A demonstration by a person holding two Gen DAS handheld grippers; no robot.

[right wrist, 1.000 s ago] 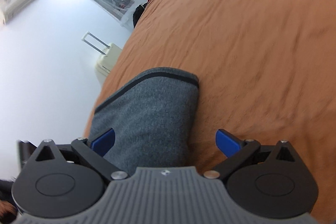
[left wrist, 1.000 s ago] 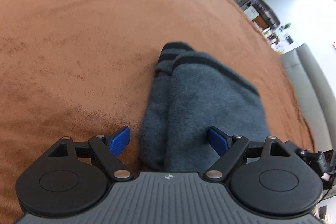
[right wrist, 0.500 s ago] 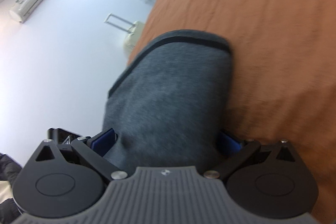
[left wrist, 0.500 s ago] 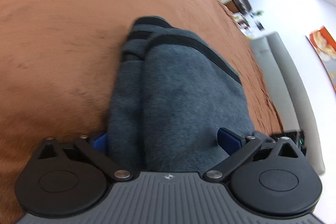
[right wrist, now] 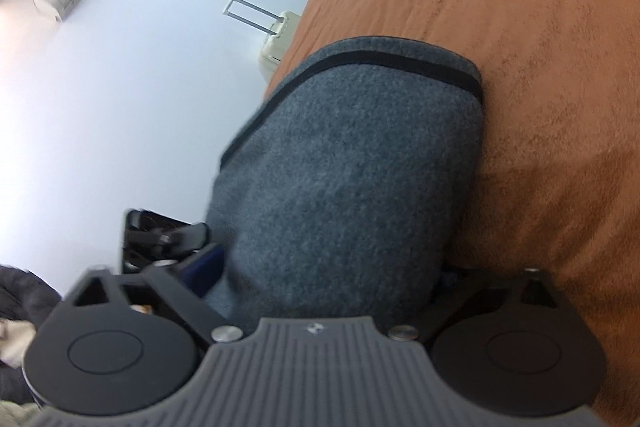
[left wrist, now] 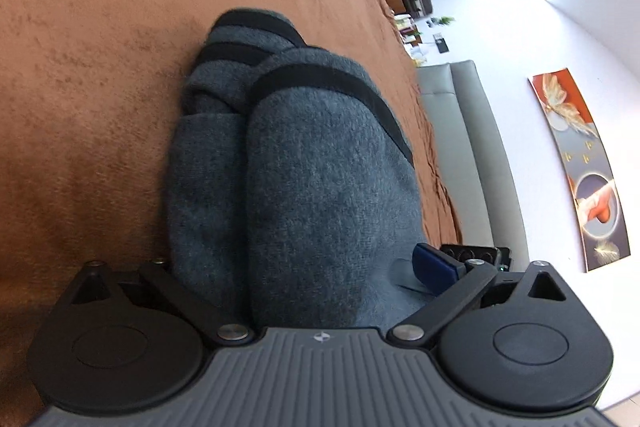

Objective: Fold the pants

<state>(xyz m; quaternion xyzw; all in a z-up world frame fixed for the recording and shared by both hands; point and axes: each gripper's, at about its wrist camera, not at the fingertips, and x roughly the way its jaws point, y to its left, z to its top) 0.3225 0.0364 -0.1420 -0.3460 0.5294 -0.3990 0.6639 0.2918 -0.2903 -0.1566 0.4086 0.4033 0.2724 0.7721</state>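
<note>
Our left gripper (left wrist: pixel 298 269) is wide open around the near end of the grey pants (left wrist: pixel 304 163), our right gripper (right wrist: pixel 328 267) has just been closing on them, and they stretch away over the brown bed (left wrist: pixel 100 47).

The dark grey fleece pants (left wrist: pixel 320 187) with black trim bands lie folded on the rust-brown bed cover (left wrist: pixel 100 47), bunched into thick soft layers. From the left side, several black-edged hems stack at the far end, one fold mounded over another. From the right, the pants (right wrist: pixel 352 167) show one smooth rounded fold, a black stripe running along its far edge.
</note>
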